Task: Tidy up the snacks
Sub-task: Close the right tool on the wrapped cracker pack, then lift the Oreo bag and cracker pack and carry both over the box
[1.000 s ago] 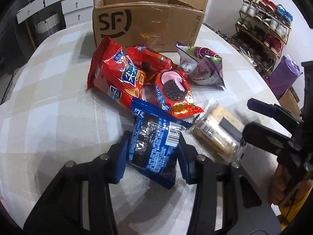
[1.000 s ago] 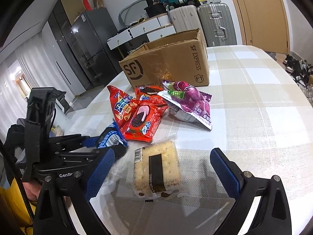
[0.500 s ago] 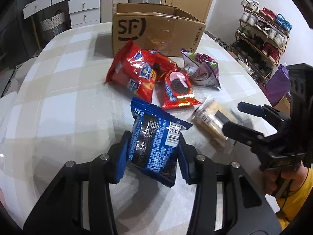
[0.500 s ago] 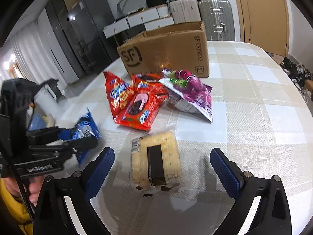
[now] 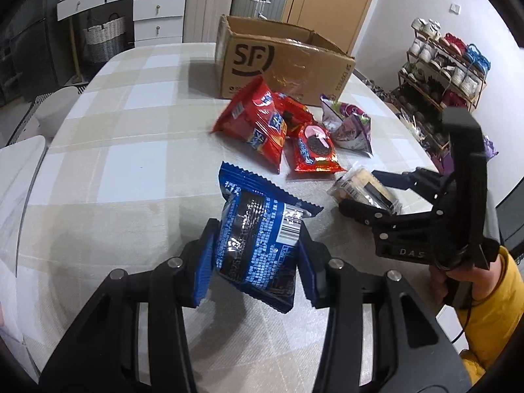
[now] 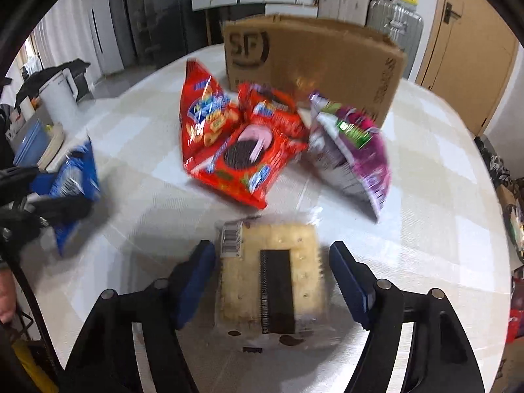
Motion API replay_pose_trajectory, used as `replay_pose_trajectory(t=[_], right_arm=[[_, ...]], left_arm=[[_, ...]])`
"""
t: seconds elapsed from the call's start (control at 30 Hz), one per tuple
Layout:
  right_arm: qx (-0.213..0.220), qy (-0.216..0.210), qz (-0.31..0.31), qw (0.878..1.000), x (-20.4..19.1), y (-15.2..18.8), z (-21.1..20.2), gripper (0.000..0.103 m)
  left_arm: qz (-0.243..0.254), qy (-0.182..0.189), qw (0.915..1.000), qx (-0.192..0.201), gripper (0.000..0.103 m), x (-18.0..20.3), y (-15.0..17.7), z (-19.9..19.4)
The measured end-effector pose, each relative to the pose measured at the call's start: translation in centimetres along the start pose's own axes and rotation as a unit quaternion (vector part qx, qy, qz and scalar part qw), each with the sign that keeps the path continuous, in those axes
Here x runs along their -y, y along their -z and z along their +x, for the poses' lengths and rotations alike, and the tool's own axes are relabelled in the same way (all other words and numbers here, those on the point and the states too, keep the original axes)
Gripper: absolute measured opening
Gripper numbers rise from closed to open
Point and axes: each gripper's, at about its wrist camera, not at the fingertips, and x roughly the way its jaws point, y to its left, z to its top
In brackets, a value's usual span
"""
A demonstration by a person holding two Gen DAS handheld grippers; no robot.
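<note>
Cardboard box (image 5: 288, 62) behind red snack bags (image 6: 229, 144).

- A round table (image 6: 425, 170) with a pale checked cloth carries everything.
- A clear cracker pack (image 6: 271, 278) lies on it between the right claw's (image 6: 271, 281) fingers.
- Beyond that claw lie two red snack bags (image 6: 242, 163), overlapping, and a purple bag (image 6: 357, 160) to their right.
- Farthest off stands an open cardboard box (image 6: 314, 62).

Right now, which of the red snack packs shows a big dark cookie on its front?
The red pack lying nearest the cracker pack. The two red packs behind it, toward the box, show no such cookie.
</note>
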Motion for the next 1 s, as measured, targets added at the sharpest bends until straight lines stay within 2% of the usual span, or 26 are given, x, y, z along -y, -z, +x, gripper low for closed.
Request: replay_pose_trajectory(t=[0.07, 0.13, 0.33, 0.5, 0.7, 0.93, 1.0], right_arm=[[0.001, 0.001, 0.002, 1.000, 0.0, -0.1, -0.2, 0.071], [0.003, 0.002, -0.001, 1.000, -0.1, -0.1, -0.5, 0.059], [0.012, -0.016, 0.015, 1.000, -0.1, 0.6, -1.1, 0.059], [0.040, -0.033, 0.024, 0.998, -0.4, 0.5, -3.4, 0.059], [0.085, -0.062, 0.039, 0.994, -0.5, 0.3, -8.0, 0.059], [0.167, -0.107, 0.060, 0.978, -1.0, 0.1, -14.8, 0.059], [0.186, -0.115, 0.064, 0.974, -1.2, -0.3, -16.6, 0.059]], left_arm=[[-0.003, 0.000, 1.0000, 0.003, 0.041, -0.3, 0.2, -0.5], [-0.005, 0.002, 1.0000, 0.005, 0.041, -0.4, 0.3, -0.8], [-0.002, 0.007, 0.9999, 0.013, 0.041, -0.1, 0.8, -2.0], [0.001, 0.002, 0.9997, 0.023, 0.041, 0.2, 0.9, -3.3], [0.000, 0.000, 0.9990, 0.045, 0.041, 0.8, 1.0, -5.6], [0.008, 0.006, 0.9971, 0.076, 0.041, 1.9, 0.6, -9.0], [0.018, 0.010, 0.9971, 0.073, 0.041, 2.4, 0.2, -9.8]])
